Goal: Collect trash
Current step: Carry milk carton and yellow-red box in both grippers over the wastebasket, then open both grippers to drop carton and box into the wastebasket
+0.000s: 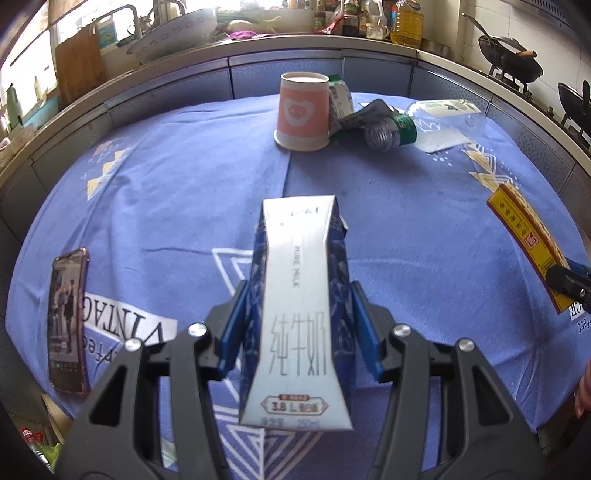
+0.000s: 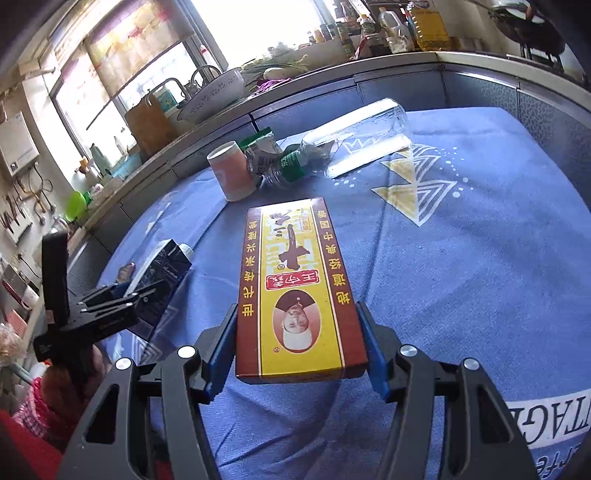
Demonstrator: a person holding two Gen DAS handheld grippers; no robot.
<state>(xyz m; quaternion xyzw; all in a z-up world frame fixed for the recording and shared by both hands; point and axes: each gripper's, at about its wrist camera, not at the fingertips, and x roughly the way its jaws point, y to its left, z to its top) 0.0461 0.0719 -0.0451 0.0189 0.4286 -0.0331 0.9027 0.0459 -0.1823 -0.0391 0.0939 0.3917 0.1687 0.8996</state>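
A blue and white milk carton (image 1: 295,314) sits between the blue pads of my left gripper (image 1: 299,291), which is shut on its sides and holds it tilted above the blue tablecloth (image 1: 166,192). The right wrist view shows the same carton (image 2: 162,273) in the left gripper (image 2: 122,291). My right gripper (image 2: 297,314) is shut on a flat red and yellow box (image 2: 295,288), whose near end is raised off the cloth. An upturned orange paper cup (image 1: 301,110), a crumpled green wrapper (image 1: 341,96) and a clear plastic bottle (image 1: 417,123) lie at the table's far side.
A phone (image 1: 68,321) lies at the left edge of the table. A kitchen counter (image 1: 258,48) with a basin (image 1: 173,33), bottles and woks (image 1: 513,62) curves behind the table. A hand in a patterned sleeve (image 2: 48,398) holds the left gripper.
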